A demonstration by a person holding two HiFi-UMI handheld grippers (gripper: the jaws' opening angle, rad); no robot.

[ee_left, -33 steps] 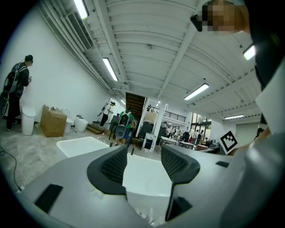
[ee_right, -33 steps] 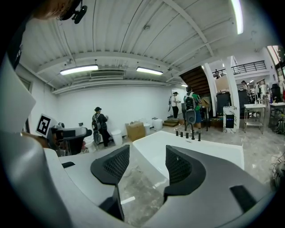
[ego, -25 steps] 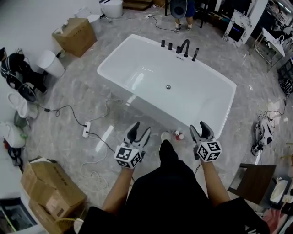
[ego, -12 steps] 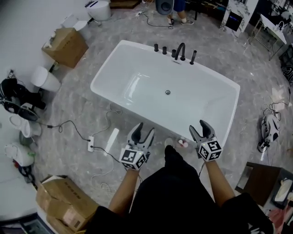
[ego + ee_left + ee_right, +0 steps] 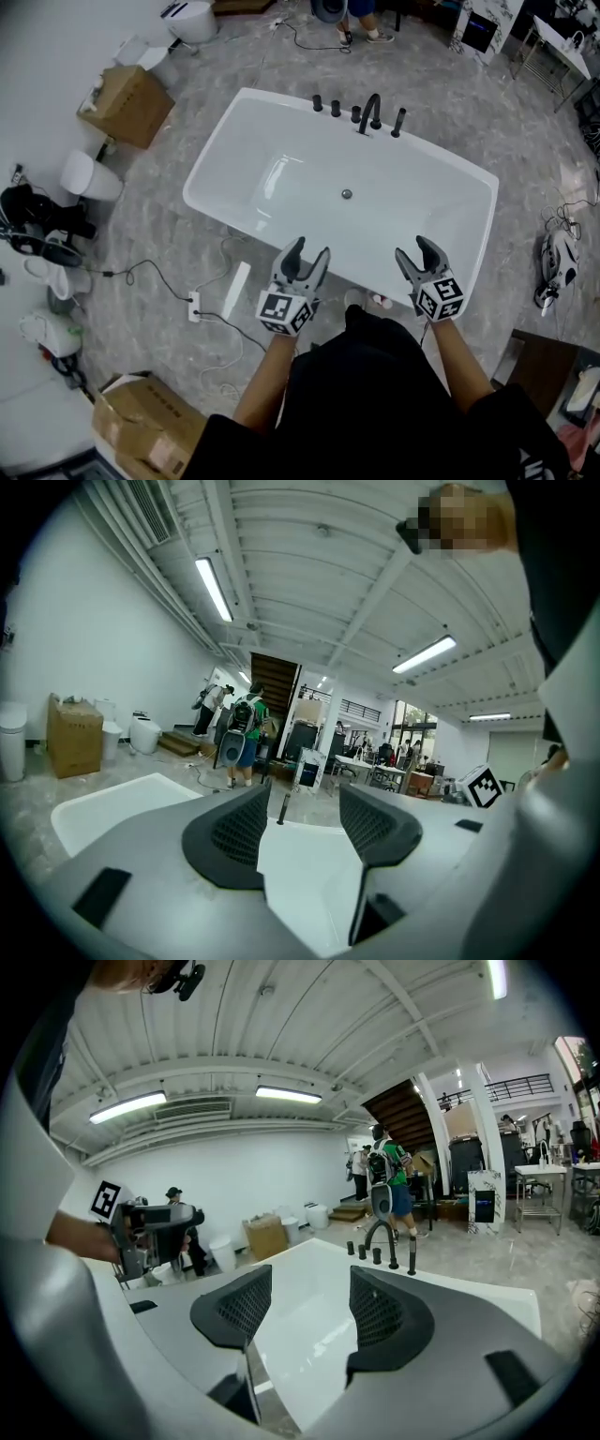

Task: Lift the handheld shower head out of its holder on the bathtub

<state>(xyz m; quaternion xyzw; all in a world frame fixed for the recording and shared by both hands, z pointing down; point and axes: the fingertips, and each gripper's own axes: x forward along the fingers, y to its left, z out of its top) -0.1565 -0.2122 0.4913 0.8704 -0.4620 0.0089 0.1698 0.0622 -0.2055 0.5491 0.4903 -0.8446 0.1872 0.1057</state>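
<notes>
A white freestanding bathtub (image 5: 234,150) fills the middle of the head view. Black fittings stand in a row on its far rim: knobs, a curved spout (image 5: 373,106) and, at the right end, the slim upright handheld shower head (image 5: 399,120) in its holder. My left gripper (image 5: 309,253) and right gripper (image 5: 415,251) hover open and empty over the tub's near rim, far from the fittings. The shower head (image 5: 412,1252) shows beyond the right gripper (image 5: 309,1309), and as a thin black stick (image 5: 281,808) past the left gripper (image 5: 305,822).
A power strip (image 5: 194,306) with trailing cable lies on the floor left of the tub. Small bottles (image 5: 377,301) stand at its near foot. Cardboard boxes (image 5: 127,92), toilets (image 5: 84,173) and a floor tool (image 5: 555,265) ring the space. A person (image 5: 361,9) stands beyond the far rim.
I have stepped closer to the tub, and both grippers have moved forward to its near rim. Both stay open and empty.
</notes>
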